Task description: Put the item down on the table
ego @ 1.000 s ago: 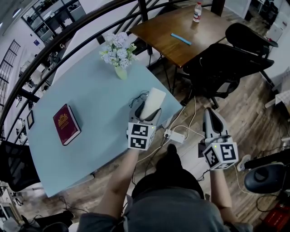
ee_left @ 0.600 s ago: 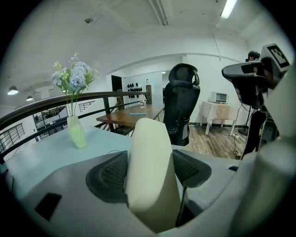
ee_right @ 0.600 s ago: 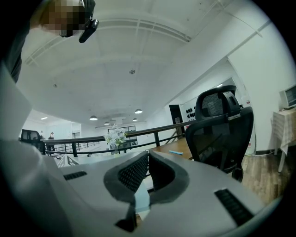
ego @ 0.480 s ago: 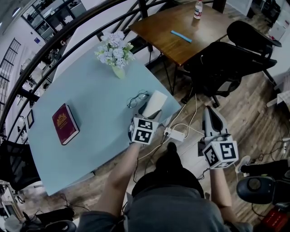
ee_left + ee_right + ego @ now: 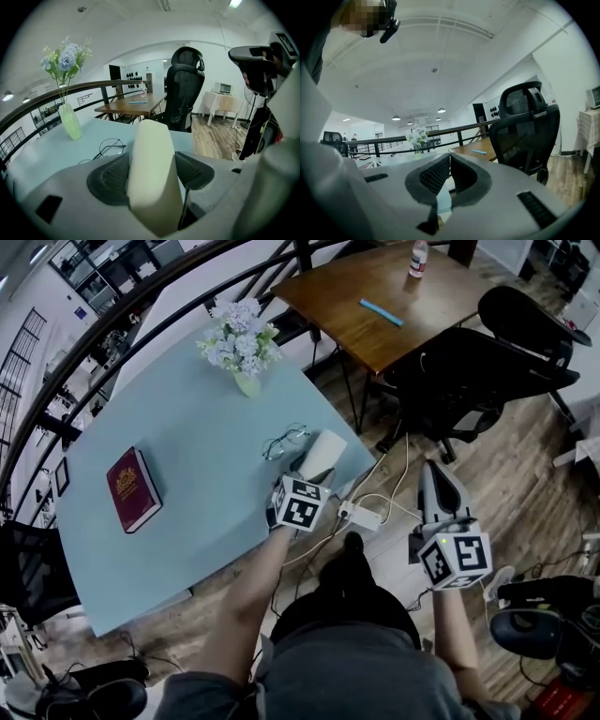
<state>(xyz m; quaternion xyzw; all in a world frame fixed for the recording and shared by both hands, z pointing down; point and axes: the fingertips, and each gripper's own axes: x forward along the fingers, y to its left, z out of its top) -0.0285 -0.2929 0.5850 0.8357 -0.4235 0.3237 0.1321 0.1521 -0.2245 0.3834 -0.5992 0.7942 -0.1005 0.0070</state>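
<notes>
A cream oblong case (image 5: 323, 452) sits between the jaws of my left gripper (image 5: 312, 469), which is shut on it over the near right corner of the light-blue table (image 5: 187, 446). In the left gripper view the case (image 5: 151, 173) fills the gap in my left gripper (image 5: 152, 172) and points out across the table (image 5: 42, 157). Whether it touches the tabletop is hidden. A pair of glasses (image 5: 284, 440) lies just beyond it. My right gripper (image 5: 441, 486) hangs off the table above the wooden floor, its jaws shut on nothing (image 5: 449, 163).
A red book (image 5: 132, 489) lies at the table's left and a vase of flowers (image 5: 243, 343) stands at its far edge. A wooden table (image 5: 375, 306) and black office chairs (image 5: 469, 371) stand to the right. A power strip (image 5: 361, 516) with cables lies on the floor.
My left gripper has brought the case lower and nearer the table's right corner, which uncovered the glasses. The right gripper has stayed where it was.
</notes>
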